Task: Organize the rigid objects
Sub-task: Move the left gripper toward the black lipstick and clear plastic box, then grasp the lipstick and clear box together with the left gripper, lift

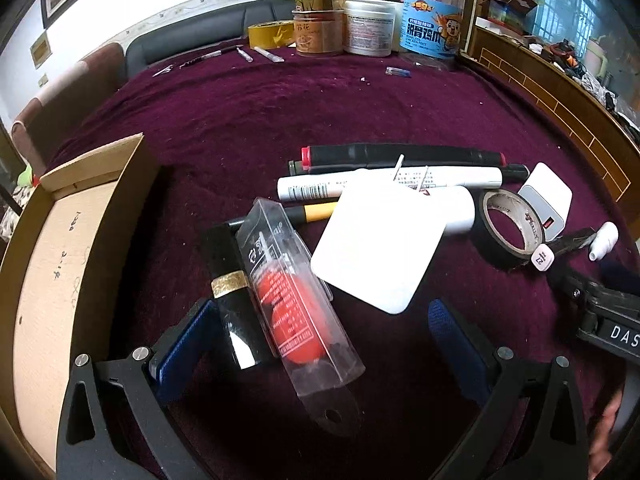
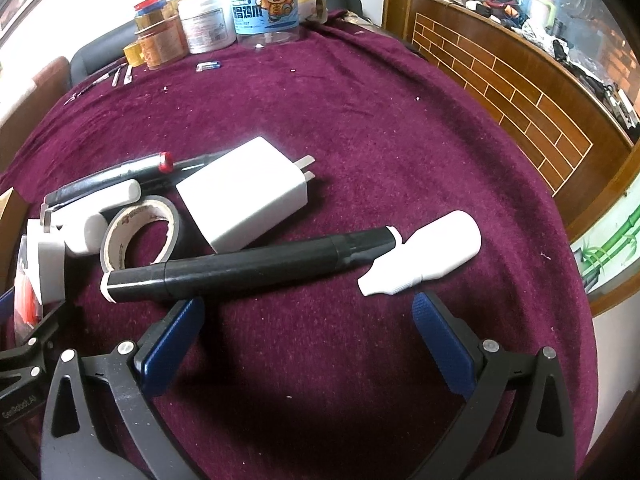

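The surface [image 1: 360, 100] wears a deep maroon cloth, and off the left gripper's left flank sits an open cardboard box [image 1: 60, 240], its inner wall facing us. Both grippers are wide open, holding nothing. The left gripper [image 1: 320, 332] has its blue pads spread around a clear plastic case [image 1: 296, 300] with something red inside, lying at a slant between the fingers; touching it on the left, just beside the left pad, is a black tube with a gold band [image 1: 234, 284]. Just ahead of that gripper, a white square card [image 1: 376, 248] lies on top of the pile, and beyond it a white marker [image 1: 384, 182] and a black marker with a red band [image 1: 400, 154] lie crosswise. Ahead and to the right is a roll of black tape [image 1: 506, 228].

Over to the right gripper [image 2: 308, 320]: it is spread over bare cloth, and a long black marker [image 2: 248, 268] lies across just ahead of its left finger, the near end just beside the pad. Just ahead of the right finger, a small white bottle [image 2: 424, 256] lies on its side, nozzle pointing left. Beyond the marker sits a white charger [image 2: 244, 200], prongs pointing away, with the tape roll beside it on its left.

At the far edge, well apart from both grippers, stands a cluster of jars [image 1: 372, 28].
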Available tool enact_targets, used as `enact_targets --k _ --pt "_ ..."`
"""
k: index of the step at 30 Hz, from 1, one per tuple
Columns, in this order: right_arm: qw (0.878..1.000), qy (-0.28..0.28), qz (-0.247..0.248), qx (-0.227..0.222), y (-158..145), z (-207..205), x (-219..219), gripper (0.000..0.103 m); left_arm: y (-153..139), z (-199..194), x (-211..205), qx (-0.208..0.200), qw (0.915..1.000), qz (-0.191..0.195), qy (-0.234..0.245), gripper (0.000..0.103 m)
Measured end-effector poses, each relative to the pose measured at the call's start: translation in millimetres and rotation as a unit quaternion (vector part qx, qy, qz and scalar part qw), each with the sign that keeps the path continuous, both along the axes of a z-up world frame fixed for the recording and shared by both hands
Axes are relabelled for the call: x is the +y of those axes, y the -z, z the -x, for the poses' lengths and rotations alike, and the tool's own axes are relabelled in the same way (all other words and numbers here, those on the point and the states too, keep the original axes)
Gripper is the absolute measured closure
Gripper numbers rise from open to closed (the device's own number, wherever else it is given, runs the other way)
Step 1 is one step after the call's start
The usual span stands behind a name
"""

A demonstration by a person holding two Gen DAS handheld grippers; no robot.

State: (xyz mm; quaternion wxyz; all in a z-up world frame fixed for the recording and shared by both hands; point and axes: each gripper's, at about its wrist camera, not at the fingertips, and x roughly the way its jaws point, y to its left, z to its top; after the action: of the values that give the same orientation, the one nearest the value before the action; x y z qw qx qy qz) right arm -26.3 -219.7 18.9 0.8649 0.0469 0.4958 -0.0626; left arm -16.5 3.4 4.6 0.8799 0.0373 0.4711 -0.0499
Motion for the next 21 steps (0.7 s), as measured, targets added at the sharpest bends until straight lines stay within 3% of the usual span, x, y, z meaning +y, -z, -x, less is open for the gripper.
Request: enact_targets --k 3,5,8,12,15,21 --pt "1.0 0.01 0.003 0.006 -2 3 -2 0.0 0 7 5 0.012 0.9999 0.006 0.008 0.002" --pt "0.999 0.025 0.017 -0.024 -12 16 -5 0.002 -4 17 14 0.018 0.9996 0.019 0.014 0.002" --pt "0.99 0.04 0.036 -0.132 -47 48 -8 0.002 -19 33 31 -0.008 0.9985 0.053 0.012 0.001" --pt "0.955 0.065 0.067 -0.282 -82 78 -7 0.0 -33 41 54 -0.031 0.9943 0.102 0.003 0.001" --pt "0.963 0.066 0.08 -0.247 -76 56 -7 0.0 -35 41 56 -0.018 0.996 0.088 0.002 0.001" --pt "0.972 0.083 0.022 -0.219 -49 41 -25 0.0 -38 36 57 -0.018 0.9966 0.08 0.009 0.002"
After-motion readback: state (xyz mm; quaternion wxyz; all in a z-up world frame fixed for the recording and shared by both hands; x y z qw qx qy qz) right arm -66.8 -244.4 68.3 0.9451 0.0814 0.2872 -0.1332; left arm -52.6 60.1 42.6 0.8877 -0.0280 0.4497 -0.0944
